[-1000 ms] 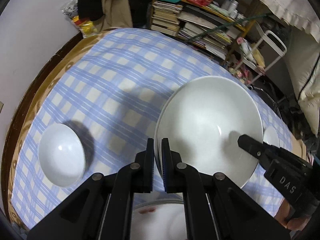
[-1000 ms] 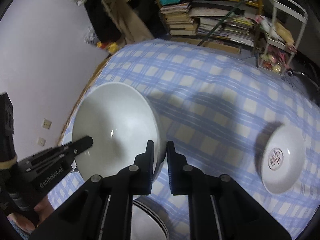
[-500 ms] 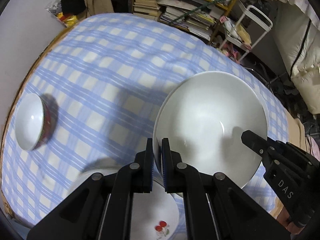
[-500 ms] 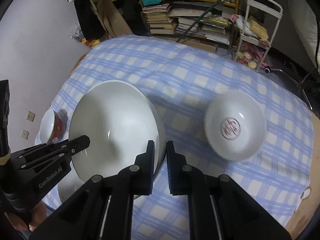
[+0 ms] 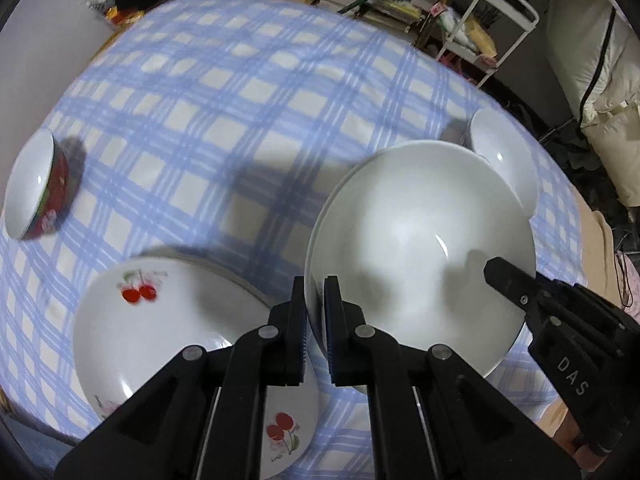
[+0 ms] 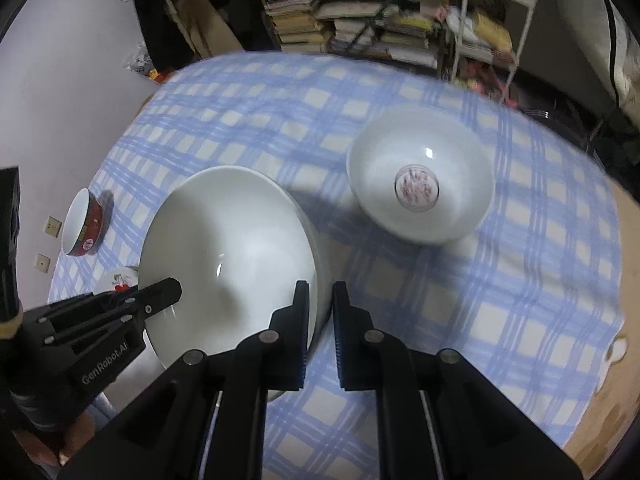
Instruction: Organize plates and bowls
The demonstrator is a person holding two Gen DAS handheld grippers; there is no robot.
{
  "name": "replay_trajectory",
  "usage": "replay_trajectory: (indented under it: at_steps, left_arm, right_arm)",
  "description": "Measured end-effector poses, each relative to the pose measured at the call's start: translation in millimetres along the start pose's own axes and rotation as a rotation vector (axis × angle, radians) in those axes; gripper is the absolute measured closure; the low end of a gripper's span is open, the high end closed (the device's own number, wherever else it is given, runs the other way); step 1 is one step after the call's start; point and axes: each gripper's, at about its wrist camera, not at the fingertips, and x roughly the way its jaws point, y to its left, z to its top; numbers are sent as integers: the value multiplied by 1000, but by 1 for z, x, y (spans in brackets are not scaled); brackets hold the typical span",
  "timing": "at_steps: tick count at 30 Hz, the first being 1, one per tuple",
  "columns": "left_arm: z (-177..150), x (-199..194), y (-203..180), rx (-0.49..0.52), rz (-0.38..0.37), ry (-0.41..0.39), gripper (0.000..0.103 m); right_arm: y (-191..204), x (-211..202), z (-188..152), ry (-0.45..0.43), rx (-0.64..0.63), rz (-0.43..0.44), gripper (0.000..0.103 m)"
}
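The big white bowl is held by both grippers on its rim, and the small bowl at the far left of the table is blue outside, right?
Not quite: the small bowl is red outside, as the left wrist view shows. Both the left gripper and right gripper do clamp the big white bowl.

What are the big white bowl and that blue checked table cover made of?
Big white bowl: probably glazed ceramic or porcelain; glossy, with sharp light glints, though melamine can't be excluded. Table cover: looks like woven cotton-type cloth; matte, with printed or woven checks.
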Motion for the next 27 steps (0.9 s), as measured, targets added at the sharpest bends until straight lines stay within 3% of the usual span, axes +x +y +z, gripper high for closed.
replay_trajectory:
  at_steps: [4, 8, 27]
  left_arm:
    - [-7, 9, -5, 12, 28, 4, 95]
    - [-10, 11, -10, 29, 68, -17, 95]
    - [-2, 5, -6, 46, 23, -5, 94]
  right_arm:
    - [1, 19, -8, 49, -23, -36, 91]
    - [9, 20, -11, 25, -67, -82, 91]
    - [-2, 21, -8, 15, 8, -40, 91]
